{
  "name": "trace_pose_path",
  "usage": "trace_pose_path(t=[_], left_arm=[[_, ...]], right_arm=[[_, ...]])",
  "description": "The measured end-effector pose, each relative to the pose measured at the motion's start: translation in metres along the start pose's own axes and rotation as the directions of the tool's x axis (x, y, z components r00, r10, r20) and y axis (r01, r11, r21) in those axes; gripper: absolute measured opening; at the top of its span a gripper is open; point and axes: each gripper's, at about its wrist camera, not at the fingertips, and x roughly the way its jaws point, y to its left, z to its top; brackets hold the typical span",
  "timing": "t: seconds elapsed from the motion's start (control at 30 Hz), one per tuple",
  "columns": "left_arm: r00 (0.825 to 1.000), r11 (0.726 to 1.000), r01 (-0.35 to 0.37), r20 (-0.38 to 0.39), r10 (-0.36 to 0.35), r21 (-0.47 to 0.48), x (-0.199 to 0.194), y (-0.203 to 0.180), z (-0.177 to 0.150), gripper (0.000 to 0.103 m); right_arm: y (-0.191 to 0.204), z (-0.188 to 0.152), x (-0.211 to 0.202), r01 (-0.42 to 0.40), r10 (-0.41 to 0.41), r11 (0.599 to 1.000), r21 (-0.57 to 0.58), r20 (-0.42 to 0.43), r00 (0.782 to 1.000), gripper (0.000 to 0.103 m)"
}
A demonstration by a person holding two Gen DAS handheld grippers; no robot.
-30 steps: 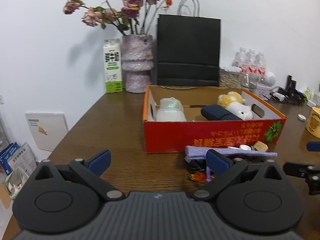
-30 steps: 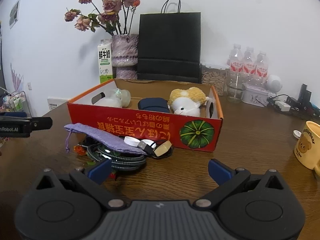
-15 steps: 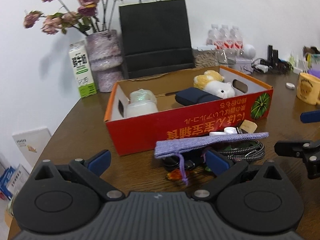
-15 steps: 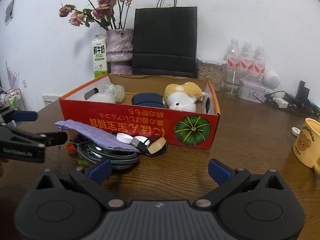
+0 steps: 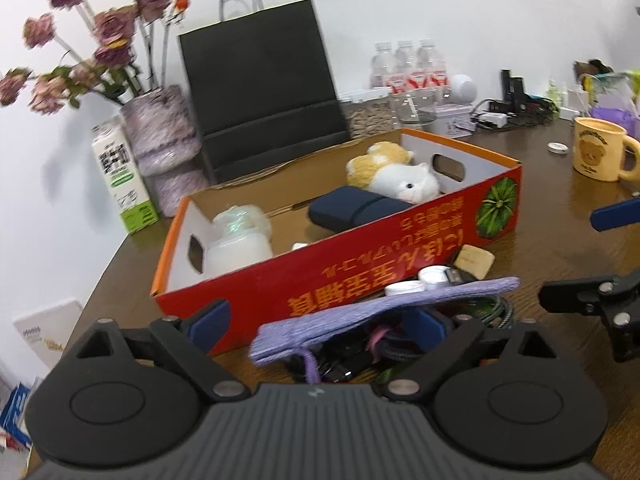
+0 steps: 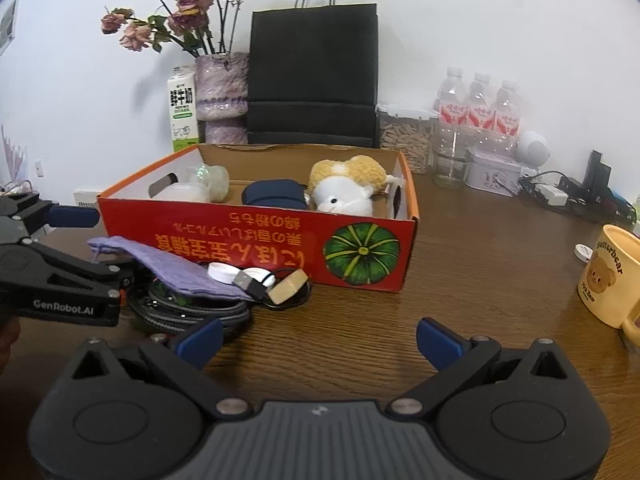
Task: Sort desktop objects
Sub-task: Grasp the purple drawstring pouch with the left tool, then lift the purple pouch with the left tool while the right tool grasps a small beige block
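A red cardboard box [image 6: 256,240] [image 5: 360,280] on the wooden table holds a plush toy [image 6: 344,192], a dark blue case [image 6: 276,196] and a white jar [image 6: 180,192]. In front of it lies a purple cloth pouch [image 6: 172,268] [image 5: 360,316] over coiled cables [image 6: 192,312] with white caps and a beige plug [image 6: 288,286]. My left gripper [image 5: 320,324] is open, its fingers on either side of the pouch's left end. My right gripper [image 6: 320,338] is open and empty over bare table just right of the pile.
A yellow bear mug [image 6: 612,276] stands at the right. Behind the box are a black paper bag [image 6: 312,80], a vase of dried roses [image 6: 222,96], a milk carton [image 6: 182,114], water bottles [image 6: 478,112], a glass and a tangle of chargers [image 6: 560,196].
My left gripper has moved right and forward toward the pouch and cables, which now lie between its fingers. The right gripper has shifted slightly closer to the pile.
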Motion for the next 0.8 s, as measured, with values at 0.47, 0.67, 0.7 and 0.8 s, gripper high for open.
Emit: trace_pose_path(t=[0.47, 0.67, 0.7, 0.8], left_arm=[[0.996, 0.996, 0.085, -0.023, -0.085, 0.007, 0.008, -0.013, 0.001, 0.006], [0.997, 0.997, 0.063, 0.037, -0.061, -0.044, -0.009, -0.006, 0.005, 0.004], [0.997, 0.997, 0.061, 0.044, -0.059, -0.051, -0.011, -0.004, 0.006, 0.004], [0.997, 0.996, 0.049, 0.066, -0.044, -0.077, -0.017, 0.002, 0.010, 0.004]], right_arm=[[-0.002, -0.002, 0.003, -0.007, 0.007, 1.000, 0.002, -0.007, 1.000, 0.103], [-0.002, 0.002, 0.005, -0.007, 0.007, 1.000, 0.000, -0.005, 1.000, 0.103], [-0.001, 0.003, 0.005, -0.007, 0.007, 1.000, -0.001, -0.003, 1.000, 0.103], [0.000, 0.006, 0.005, -0.007, 0.007, 1.000, -0.006, 0.006, 1.000, 0.103]])
